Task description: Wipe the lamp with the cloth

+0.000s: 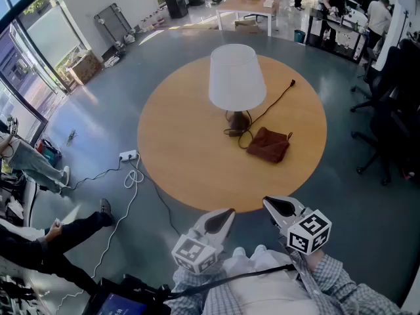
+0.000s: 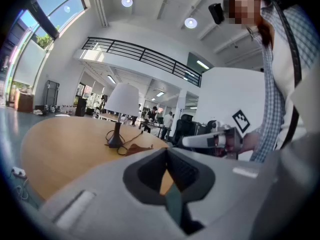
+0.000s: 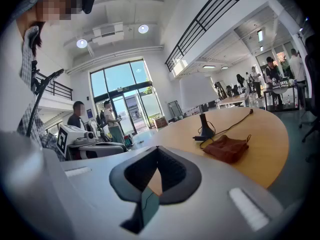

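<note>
The left hand-held gripper (image 1: 223,216) and right hand-held gripper (image 1: 274,207) are squeezed together. The cloth (image 1: 268,144) lies by the lamp (image 1: 237,77).

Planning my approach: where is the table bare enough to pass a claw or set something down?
Bare: the table left of the lamp out to its rim, and the near strip before the cloth. Crowded: lamp base, looped cord and cloth, right of centre.

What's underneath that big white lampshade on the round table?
Under the lampshade a thin stem runs down to a dark base standing on the table, with its cord trailing away. Whether there's a bulb inside can't be seen, because the shade covers it.
</note>
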Demonstrator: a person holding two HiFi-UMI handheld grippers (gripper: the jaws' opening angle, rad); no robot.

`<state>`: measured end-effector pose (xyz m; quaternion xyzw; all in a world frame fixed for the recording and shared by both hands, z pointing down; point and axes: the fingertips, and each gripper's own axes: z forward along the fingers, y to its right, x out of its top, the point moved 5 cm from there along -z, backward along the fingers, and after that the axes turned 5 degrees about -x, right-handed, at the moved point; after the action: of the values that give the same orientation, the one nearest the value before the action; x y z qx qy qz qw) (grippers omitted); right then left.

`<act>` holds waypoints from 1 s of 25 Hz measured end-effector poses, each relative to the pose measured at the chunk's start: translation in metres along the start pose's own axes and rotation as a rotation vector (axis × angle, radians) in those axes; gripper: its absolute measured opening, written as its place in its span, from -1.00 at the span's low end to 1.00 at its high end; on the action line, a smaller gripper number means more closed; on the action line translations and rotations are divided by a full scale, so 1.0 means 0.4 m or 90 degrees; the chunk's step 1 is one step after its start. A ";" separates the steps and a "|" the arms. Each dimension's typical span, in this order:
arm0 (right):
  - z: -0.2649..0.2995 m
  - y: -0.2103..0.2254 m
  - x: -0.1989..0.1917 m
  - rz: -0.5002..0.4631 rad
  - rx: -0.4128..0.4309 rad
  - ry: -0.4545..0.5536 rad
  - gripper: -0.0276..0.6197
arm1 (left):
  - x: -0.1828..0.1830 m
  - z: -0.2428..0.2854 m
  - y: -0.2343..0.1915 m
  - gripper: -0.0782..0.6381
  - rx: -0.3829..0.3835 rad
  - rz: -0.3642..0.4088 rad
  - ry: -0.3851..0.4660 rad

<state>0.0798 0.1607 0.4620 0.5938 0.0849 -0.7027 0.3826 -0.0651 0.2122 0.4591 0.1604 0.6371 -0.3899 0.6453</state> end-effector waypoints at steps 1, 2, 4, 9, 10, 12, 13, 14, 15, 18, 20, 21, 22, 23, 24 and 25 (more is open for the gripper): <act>-0.003 0.001 0.001 0.000 0.001 0.000 -0.91 | 0.001 0.002 0.003 -0.77 0.000 0.000 0.001; -0.006 0.002 0.002 -0.001 0.001 0.001 -0.91 | 0.002 0.004 0.006 -0.77 0.000 0.000 0.001; -0.008 0.004 0.003 -0.001 0.002 0.001 -0.91 | 0.002 0.007 0.010 -0.77 -0.001 0.001 0.001; -0.003 0.007 0.003 -0.003 0.004 0.000 -0.91 | -0.006 0.010 0.016 -0.77 -0.007 0.003 -0.002; -0.004 0.008 0.004 -0.002 0.004 0.001 -0.91 | -0.008 0.010 0.018 -0.77 -0.007 0.003 -0.003; -0.007 0.010 0.007 -0.001 0.005 0.004 -0.91 | -0.010 0.011 0.025 -0.77 -0.007 0.001 -0.005; -0.009 0.010 0.007 0.000 0.004 0.004 -0.91 | -0.011 0.011 0.028 -0.77 -0.007 0.000 -0.005; -0.010 0.012 0.007 0.000 0.003 0.004 -0.91 | -0.013 0.011 0.030 -0.77 -0.006 0.001 -0.005; -0.011 0.013 0.007 0.001 0.002 0.004 -0.91 | -0.013 0.012 0.030 -0.77 -0.006 0.002 -0.004; -0.011 0.020 0.007 0.005 0.000 0.004 -0.91 | -0.010 0.016 0.026 -0.77 -0.006 0.007 -0.002; -0.011 0.026 0.008 0.006 -0.001 0.006 -0.91 | -0.007 0.021 0.023 -0.77 -0.005 0.009 -0.002; -0.012 0.029 0.008 0.006 -0.001 0.007 -0.91 | -0.006 0.024 0.023 -0.77 -0.004 0.009 -0.002; -0.015 0.032 0.010 0.006 -0.001 0.009 -0.91 | -0.005 0.028 0.024 -0.77 -0.004 0.008 -0.003; -0.021 0.035 0.011 0.007 -0.001 0.012 -0.91 | -0.003 0.032 0.027 -0.77 -0.004 0.007 -0.004; -0.028 0.039 0.012 0.009 -0.003 0.014 -0.91 | -0.002 0.037 0.030 -0.77 -0.006 0.007 -0.003; -0.037 0.045 0.013 0.011 -0.005 0.017 -0.91 | 0.001 0.043 0.034 -0.77 -0.008 0.008 -0.003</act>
<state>0.1027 0.1545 0.4593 0.6020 0.0876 -0.6914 0.3897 -0.0435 0.2089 0.4571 0.1596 0.6372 -0.3821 0.6500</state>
